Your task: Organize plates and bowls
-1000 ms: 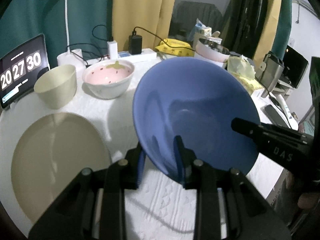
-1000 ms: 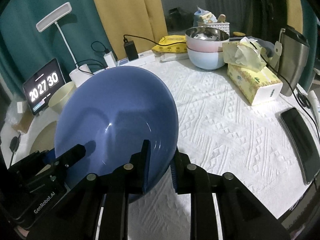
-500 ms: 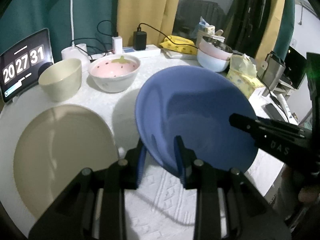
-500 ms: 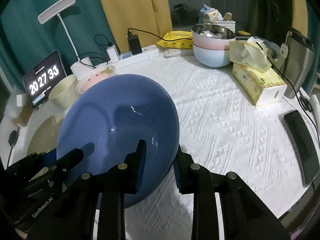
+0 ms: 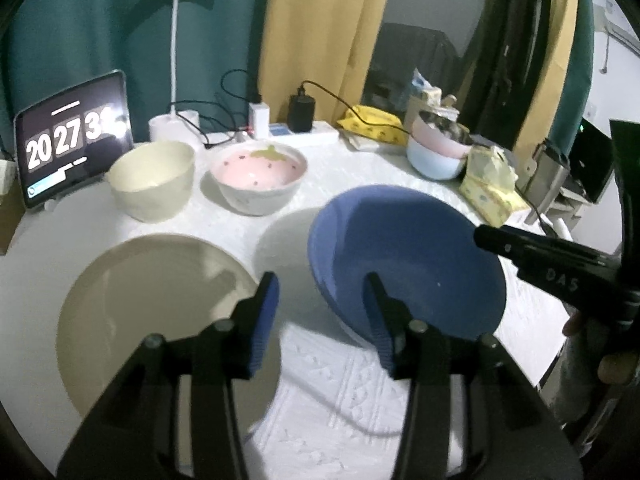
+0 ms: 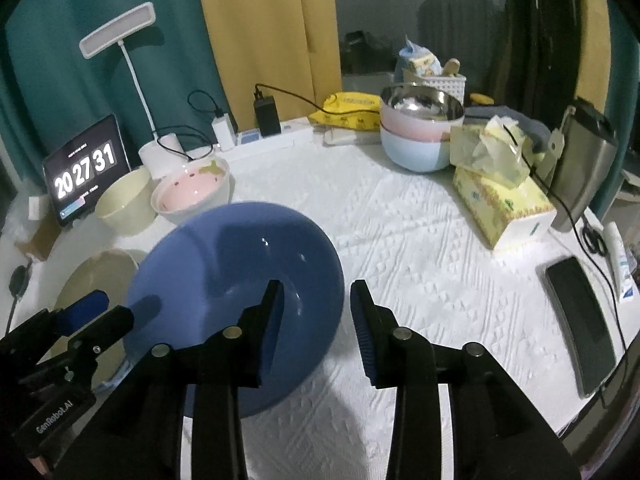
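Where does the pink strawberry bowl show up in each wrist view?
Left wrist view: the pink strawberry bowl sits upper centre-left, right of the cream bowl.
Right wrist view: it sits at left, behind the blue bowl, again right of the cream bowl.
Shared landmark: the clock tablet, at far left in both.

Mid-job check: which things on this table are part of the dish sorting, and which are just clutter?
Job: blue bowl, beige plate, cream bowl, strawberry bowl, stacked bowls.

Clutter: tissue box, phone, clock tablet, lamp, power strip.
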Demonstrator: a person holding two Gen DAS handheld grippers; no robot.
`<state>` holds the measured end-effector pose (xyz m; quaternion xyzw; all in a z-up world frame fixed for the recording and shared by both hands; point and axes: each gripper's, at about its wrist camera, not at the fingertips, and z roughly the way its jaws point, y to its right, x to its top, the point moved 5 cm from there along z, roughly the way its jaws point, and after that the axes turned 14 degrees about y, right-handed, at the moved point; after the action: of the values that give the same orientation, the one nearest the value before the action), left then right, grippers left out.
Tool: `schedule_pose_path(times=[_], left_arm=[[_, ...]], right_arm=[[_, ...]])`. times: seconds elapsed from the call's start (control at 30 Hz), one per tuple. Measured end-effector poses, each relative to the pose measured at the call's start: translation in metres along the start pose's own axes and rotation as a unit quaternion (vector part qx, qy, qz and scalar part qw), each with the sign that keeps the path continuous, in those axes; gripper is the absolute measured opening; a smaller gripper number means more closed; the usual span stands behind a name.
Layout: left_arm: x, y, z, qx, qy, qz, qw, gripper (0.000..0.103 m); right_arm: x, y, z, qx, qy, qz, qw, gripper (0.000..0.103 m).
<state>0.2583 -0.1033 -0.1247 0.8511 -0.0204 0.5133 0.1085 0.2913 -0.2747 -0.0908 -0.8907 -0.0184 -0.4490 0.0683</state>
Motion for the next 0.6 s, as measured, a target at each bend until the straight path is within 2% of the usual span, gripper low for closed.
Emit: schedule_pose_path(times=[0.6], left_arm=[[0.048,-0.037,-0.009,0.044,0.055,-0.011,0.9974,0.045]], right_arm=[[0.045,-0.033,0.003,0.03,0.032,-0.045,0.998,0.036]])
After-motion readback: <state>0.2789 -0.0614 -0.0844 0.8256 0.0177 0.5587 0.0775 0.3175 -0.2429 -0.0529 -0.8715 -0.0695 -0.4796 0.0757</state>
